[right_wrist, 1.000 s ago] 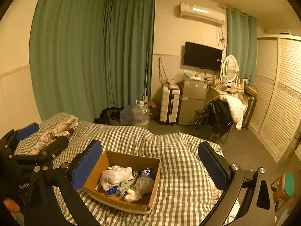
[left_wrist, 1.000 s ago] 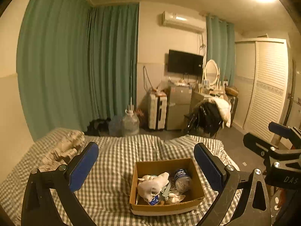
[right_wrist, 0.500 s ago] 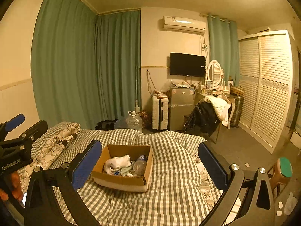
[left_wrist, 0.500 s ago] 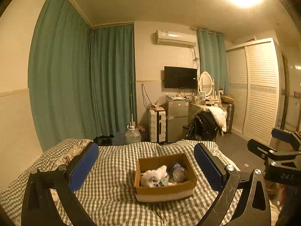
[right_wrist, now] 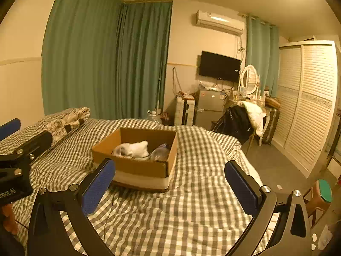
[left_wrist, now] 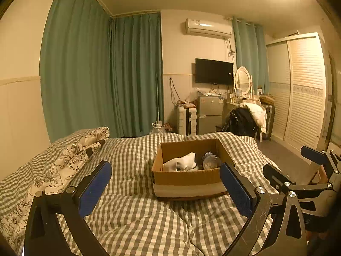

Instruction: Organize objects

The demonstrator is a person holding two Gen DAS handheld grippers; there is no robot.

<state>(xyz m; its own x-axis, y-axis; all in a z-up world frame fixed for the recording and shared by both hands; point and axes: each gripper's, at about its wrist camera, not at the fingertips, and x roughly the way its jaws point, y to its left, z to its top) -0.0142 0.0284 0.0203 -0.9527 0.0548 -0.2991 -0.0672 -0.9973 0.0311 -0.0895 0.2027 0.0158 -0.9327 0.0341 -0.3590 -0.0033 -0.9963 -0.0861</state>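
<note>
Box [left_wrist: 187, 178]: open cardboard, sits on the bed [left_wrist: 136, 217] toward its foot end, flaps cut away, pale band along its base.
Box contents: white cloth [left_wrist: 181, 163] on the left side, clear bottle [left_wrist: 211, 160] lying on the right side, touching the cloth; smaller items beneath are too hidden to tell.
Bed cover: grey-and-white check, rumpled in front of the box.
Quilt [left_wrist: 70, 155]: floral, bunched along the bed's left edge, well apart from the box.
Left gripper [left_wrist: 166, 188]: jaws wide apart, nothing between them, held above the cover on the near side of the box; its right finger overlaps the box's near right corner in its own view.
Right gripper [right_wrist: 170, 185]: jaws wide apart, empty, near side of the box and to its right.
Beyond the bed: green curtains [left_wrist: 102, 74], wall TV [left_wrist: 214, 71], white wardrobe [left_wrist: 302, 89].
</note>
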